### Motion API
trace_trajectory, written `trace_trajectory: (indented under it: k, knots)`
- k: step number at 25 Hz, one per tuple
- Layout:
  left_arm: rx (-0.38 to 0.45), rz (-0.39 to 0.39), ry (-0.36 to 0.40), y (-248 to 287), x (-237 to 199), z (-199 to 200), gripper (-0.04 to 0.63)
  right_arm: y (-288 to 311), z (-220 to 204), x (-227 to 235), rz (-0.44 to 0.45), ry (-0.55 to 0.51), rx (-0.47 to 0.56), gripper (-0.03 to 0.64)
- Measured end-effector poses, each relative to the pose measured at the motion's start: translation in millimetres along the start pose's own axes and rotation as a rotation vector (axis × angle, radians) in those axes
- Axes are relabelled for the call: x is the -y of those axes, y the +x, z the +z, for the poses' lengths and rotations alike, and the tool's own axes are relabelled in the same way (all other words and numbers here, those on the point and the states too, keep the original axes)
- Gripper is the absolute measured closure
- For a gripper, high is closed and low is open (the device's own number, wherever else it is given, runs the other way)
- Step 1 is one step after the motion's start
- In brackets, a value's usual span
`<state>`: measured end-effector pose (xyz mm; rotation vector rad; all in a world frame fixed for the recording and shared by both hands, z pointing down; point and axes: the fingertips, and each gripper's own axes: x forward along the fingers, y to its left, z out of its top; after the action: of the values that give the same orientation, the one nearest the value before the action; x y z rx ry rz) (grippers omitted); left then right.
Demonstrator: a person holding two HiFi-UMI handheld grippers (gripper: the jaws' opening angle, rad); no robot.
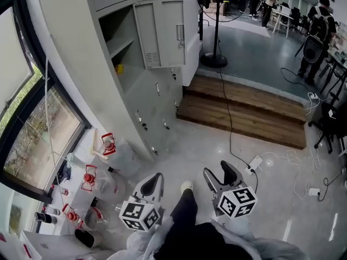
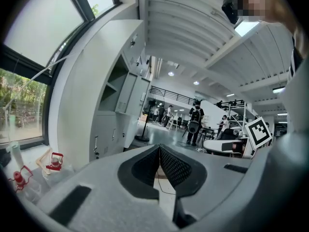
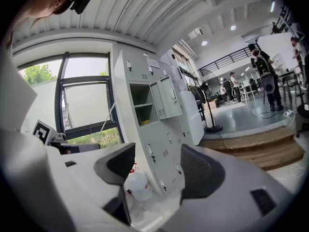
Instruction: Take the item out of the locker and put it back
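Note:
A bank of grey lockers (image 1: 152, 99) runs along the left wall. One upper locker stands open, its door (image 1: 160, 34) swung out to the right. A small yellow item (image 1: 119, 68) lies on the floor of that compartment, and it also shows as a yellow speck (image 3: 145, 121) in the right gripper view. Both grippers hang low near the person's leg, far from the locker. My left gripper (image 1: 154, 182) (image 2: 159, 148) is shut with its pads meeting and nothing held. My right gripper (image 1: 218, 173) (image 3: 157, 153) is open and empty.
Clear water jugs with red handles (image 1: 108, 144) (image 1: 89, 177) stand against the locker base under the window. A wooden step (image 1: 244, 110) leads up to a raised floor with a pole stand (image 1: 214, 60). Cables and a power strip (image 1: 254, 163) lie at right. People stand far back.

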<state>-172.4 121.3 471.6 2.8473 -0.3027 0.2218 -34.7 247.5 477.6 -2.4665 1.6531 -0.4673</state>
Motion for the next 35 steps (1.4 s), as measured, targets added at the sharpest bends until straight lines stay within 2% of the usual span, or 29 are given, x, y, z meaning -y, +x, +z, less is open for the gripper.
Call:
trace_trajectory:
  k: [20,35]
  knots:
    - [0.013,-0.029,0.003,164.6,-84.4,80.9,0.588,160.6,73.7,63.5,-0.004,-0.019,-0.031,0.339]
    - [0.051,0.038,-0.011,255.8,-161.5,110.1,0.588,277.3,101.0,98.2,0.057,-0.050,-0.040,0.339]
